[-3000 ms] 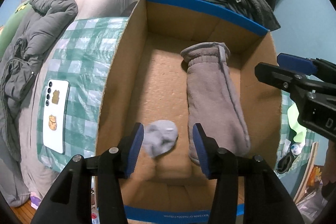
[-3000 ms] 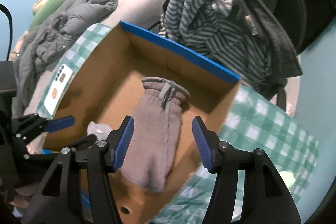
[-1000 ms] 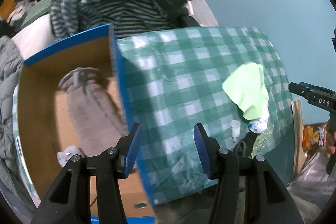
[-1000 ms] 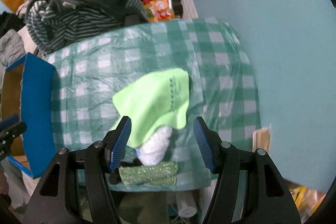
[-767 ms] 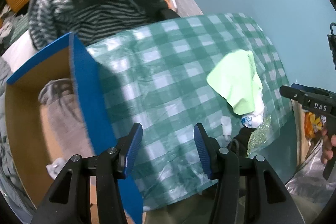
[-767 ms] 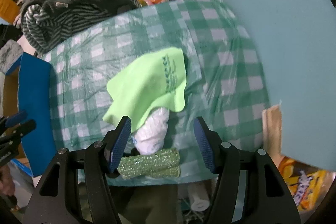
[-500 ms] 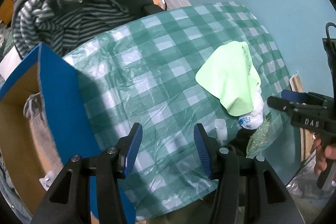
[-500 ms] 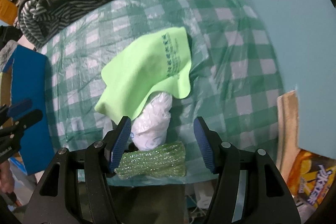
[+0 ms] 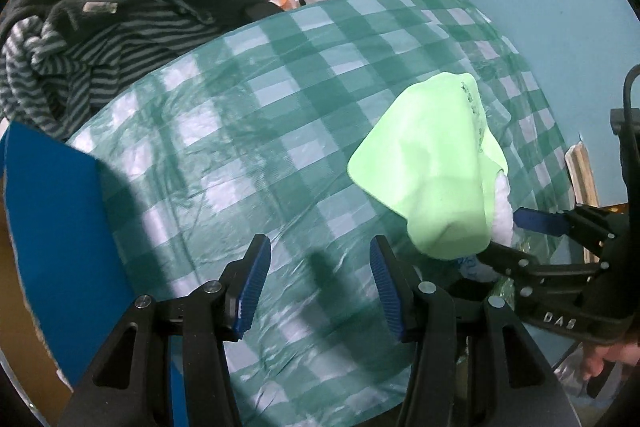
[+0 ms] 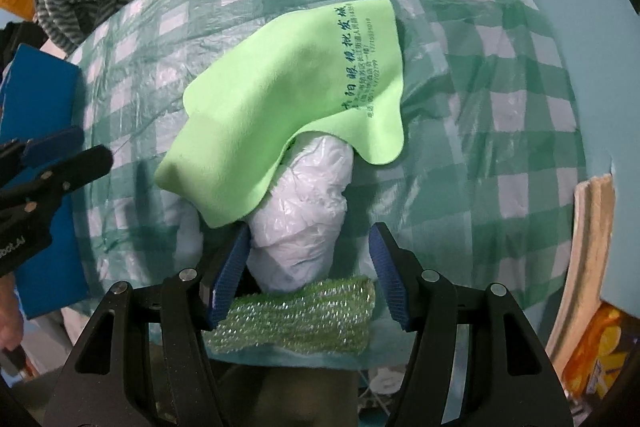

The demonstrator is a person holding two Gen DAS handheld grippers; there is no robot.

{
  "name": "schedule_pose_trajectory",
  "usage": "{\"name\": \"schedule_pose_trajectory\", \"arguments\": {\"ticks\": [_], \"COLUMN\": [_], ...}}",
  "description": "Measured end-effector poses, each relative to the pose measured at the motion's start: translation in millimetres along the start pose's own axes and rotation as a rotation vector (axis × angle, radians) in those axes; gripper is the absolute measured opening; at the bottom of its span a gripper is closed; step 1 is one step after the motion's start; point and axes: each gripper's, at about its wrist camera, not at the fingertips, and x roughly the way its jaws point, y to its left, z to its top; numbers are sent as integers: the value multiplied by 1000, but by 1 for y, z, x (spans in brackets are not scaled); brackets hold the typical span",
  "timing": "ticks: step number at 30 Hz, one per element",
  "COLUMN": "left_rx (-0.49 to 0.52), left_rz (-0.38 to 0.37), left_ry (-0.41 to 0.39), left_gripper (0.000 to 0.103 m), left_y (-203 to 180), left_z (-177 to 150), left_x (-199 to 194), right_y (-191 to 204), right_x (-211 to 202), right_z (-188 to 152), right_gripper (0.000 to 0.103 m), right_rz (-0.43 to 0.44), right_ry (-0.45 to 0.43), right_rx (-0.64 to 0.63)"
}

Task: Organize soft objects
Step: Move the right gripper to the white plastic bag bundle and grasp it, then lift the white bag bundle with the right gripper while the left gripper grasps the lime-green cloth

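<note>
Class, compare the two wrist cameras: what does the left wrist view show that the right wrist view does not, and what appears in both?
Only the left wrist view shows the right gripper, open beside the white bag. Only the right wrist view shows the sparkly green sponge, the printed lettering readable on the cloth, and the left gripper. Both show the green cloth draped over the white plastic bag, the checked tablecloth, the blue box flap and the striped garment.
</note>
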Motion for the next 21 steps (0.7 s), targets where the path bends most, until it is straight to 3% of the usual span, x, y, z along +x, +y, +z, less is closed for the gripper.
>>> {"name": "schedule_pose_trajectory", "arguments": {"ticks": [4,13,21], "left_rx": [19,2,28], "left_rz": [-15,-74,-72], "left_ry": [-6,-19,-1], "left_gripper": [59,67,67], "left_y": [-9,-27,-45], "left_z": [9,30,42], "left_x": [1,0,8], "right_y": [-2,-31,-62], "right_x": [-1,-6,-12], "right_z": [7,21,30], "right_gripper": [46,46,44], "right_rz": [-18,-62,-83], "right_ry": [-17,-38,-62], "right_rx": [-26,11,59]}}
